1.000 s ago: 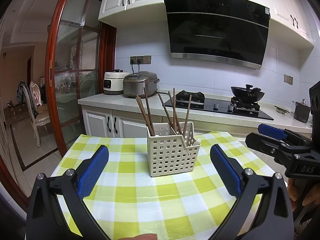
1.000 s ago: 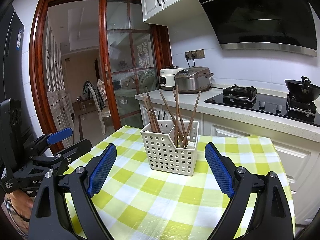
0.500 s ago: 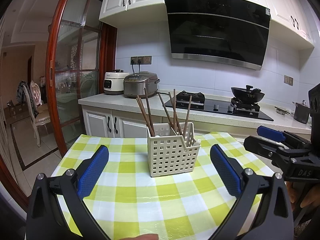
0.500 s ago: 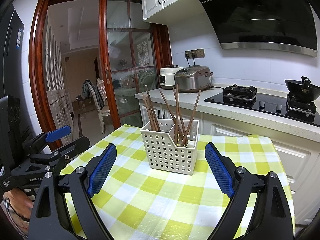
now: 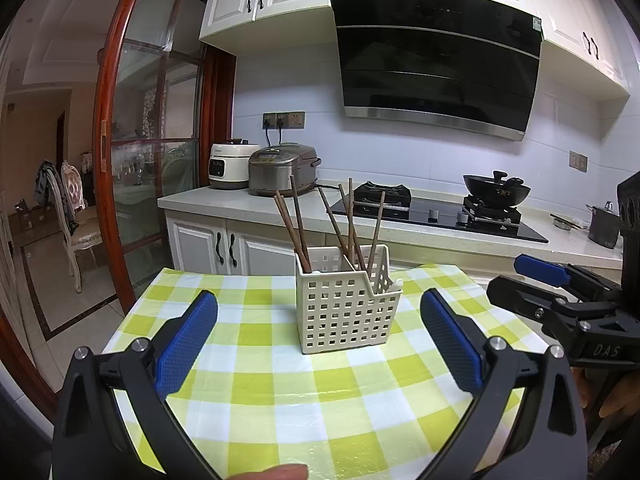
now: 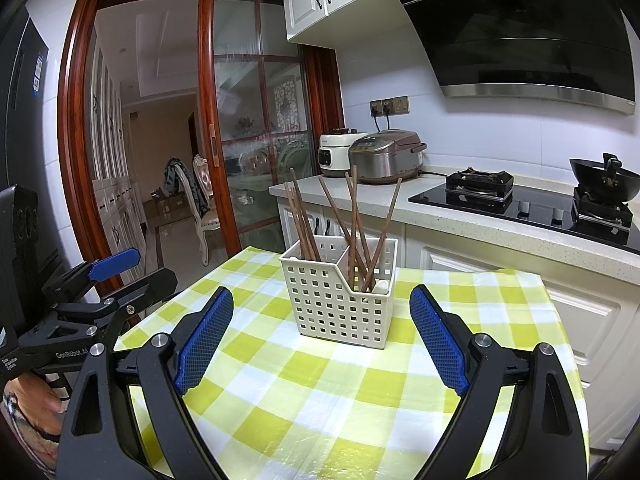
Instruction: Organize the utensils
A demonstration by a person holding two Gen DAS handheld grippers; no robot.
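Left gripper (image 5: 320, 344) and right gripper (image 6: 320, 336) level, slightly downward, both spread wide and empty, facing the utensil basket (image 5: 344, 312).

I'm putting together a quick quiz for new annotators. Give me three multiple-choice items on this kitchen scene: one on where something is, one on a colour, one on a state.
1. Where does the white slotted basket stand?
A. on the checked tablecloth
B. on the stone counter
C. on the hob

2. What colour are the pads of the right gripper?
A. red
B. blue
C. grey

3. How do the chopsticks sit?
A. flat on the cloth
B. held between the pads of the left gripper
C. upright and leaning in the basket's compartments

Answers:
1 A, the basket rests on the green and white tablecloth, in front of the counter.
2 B, both pads are blue on black arms.
3 C, their lower ends are inside the basket; both the right gripper and the left gripper are open and empty.
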